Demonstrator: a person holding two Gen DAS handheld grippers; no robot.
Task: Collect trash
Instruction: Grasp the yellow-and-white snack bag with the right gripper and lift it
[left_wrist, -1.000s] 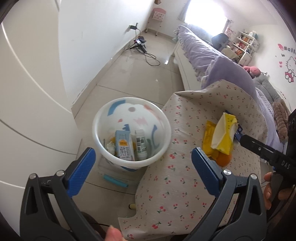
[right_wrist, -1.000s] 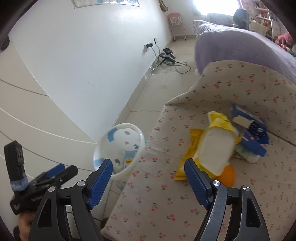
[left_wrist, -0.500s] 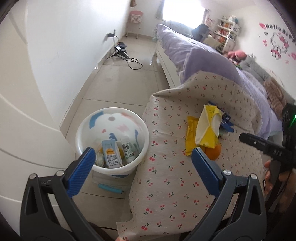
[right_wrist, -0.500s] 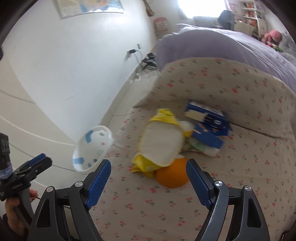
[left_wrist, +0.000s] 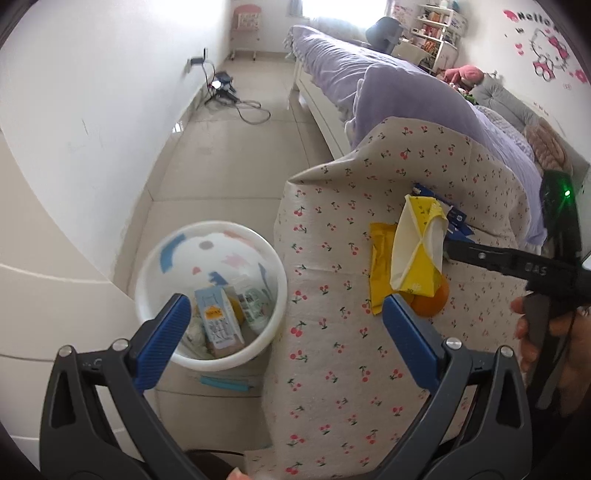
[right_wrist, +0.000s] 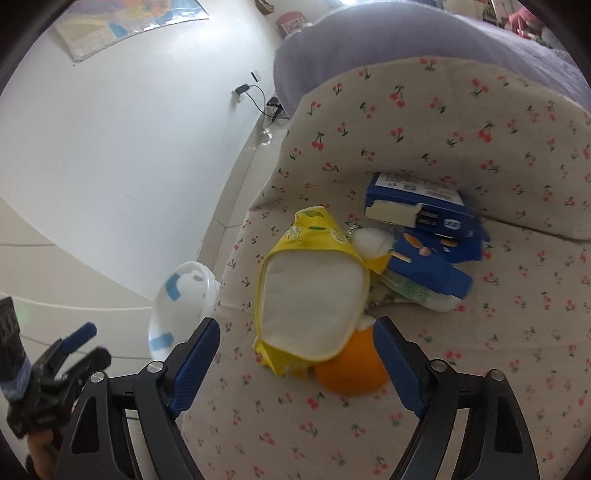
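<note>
A white bin (left_wrist: 155, 258) with coloured patches stands on the floor left of the cherry-print cloth (left_wrist: 332, 369); a small carton (left_wrist: 218, 325) and other trash lie in it. On the cloth lies a pile: an open yellow bag (right_wrist: 310, 295), an orange (right_wrist: 347, 373), blue boxes (right_wrist: 417, 210) and a white wrapper (right_wrist: 373, 240). My right gripper (right_wrist: 295, 354) is open and empty, its jaws either side of the yellow bag's near end. My left gripper (left_wrist: 284, 332) is open and empty, above the bin's right rim. The bin also shows in the right wrist view (right_wrist: 181, 295).
A white wall (left_wrist: 92, 92) runs along the left. Cables and a charger (left_wrist: 225, 85) lie on the tiled floor farther back. A bed with a purple cover (left_wrist: 388, 85) stands behind the cloth. A thin blue item (left_wrist: 225, 384) lies on the floor by the bin.
My right gripper has moved forward and down to the trash pile, its jaws now beside the yellow bag and orange. My left gripper has drifted right, so the bin sits further left.
</note>
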